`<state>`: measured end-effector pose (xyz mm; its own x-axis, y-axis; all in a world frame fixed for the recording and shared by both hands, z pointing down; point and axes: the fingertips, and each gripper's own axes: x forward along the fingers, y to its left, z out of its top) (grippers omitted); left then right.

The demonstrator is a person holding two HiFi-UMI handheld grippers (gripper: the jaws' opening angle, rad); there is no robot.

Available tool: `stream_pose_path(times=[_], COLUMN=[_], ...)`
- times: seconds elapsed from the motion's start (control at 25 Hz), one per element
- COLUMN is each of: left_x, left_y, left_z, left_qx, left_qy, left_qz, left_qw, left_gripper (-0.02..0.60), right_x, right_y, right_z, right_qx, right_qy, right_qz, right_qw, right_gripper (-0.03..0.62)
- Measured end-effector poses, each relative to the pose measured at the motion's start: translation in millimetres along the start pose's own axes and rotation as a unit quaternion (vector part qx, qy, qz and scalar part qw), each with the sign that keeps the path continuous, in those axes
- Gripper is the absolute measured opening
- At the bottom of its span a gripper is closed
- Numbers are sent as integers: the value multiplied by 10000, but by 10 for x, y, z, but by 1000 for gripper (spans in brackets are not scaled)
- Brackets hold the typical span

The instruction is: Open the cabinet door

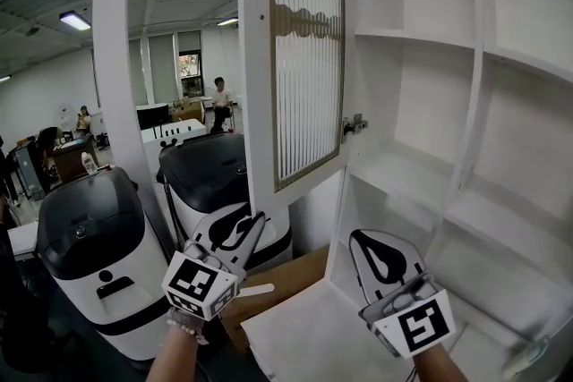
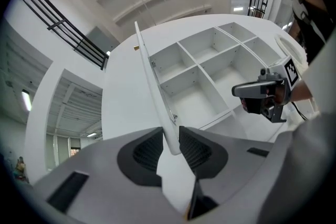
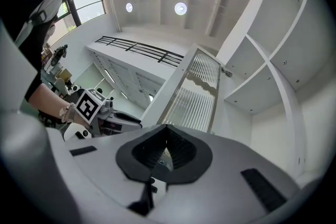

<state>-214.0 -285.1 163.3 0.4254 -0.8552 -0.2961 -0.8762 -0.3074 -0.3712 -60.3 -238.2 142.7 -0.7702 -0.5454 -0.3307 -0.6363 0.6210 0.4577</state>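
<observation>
Cabinet door: white frame, ribbed pane with scalloped top, swung wide open from the white shelved cabinet. Left gripper jaws clamp its lower edge. Right gripper jaws together, empty. Rounded black-and-white units, possibly bins, stand behind.
</observation>
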Motion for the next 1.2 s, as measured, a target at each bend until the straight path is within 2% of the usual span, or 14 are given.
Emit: stream_pose_path(times=[0.68,1.08,1.2], left_x=[123,125,78], left_y=[575,587,529], left_z=[-283,-276,-273], left_qx=[-139,76,103], left_qy=[186,154,168], left_qz=[381,544,585], left_qw=[9990,9984,9981], left_gripper=[95,95,94], right_x=[29,45,-2], right_y=[-26,-2,-21], right_z=[-144,-140,-231], right_qx=[-36,57,57], right_qy=[175,34,230], right_qz=[-2,46,-38], right_qw=[9998,10000,9997], right_gripper=[3,3,3])
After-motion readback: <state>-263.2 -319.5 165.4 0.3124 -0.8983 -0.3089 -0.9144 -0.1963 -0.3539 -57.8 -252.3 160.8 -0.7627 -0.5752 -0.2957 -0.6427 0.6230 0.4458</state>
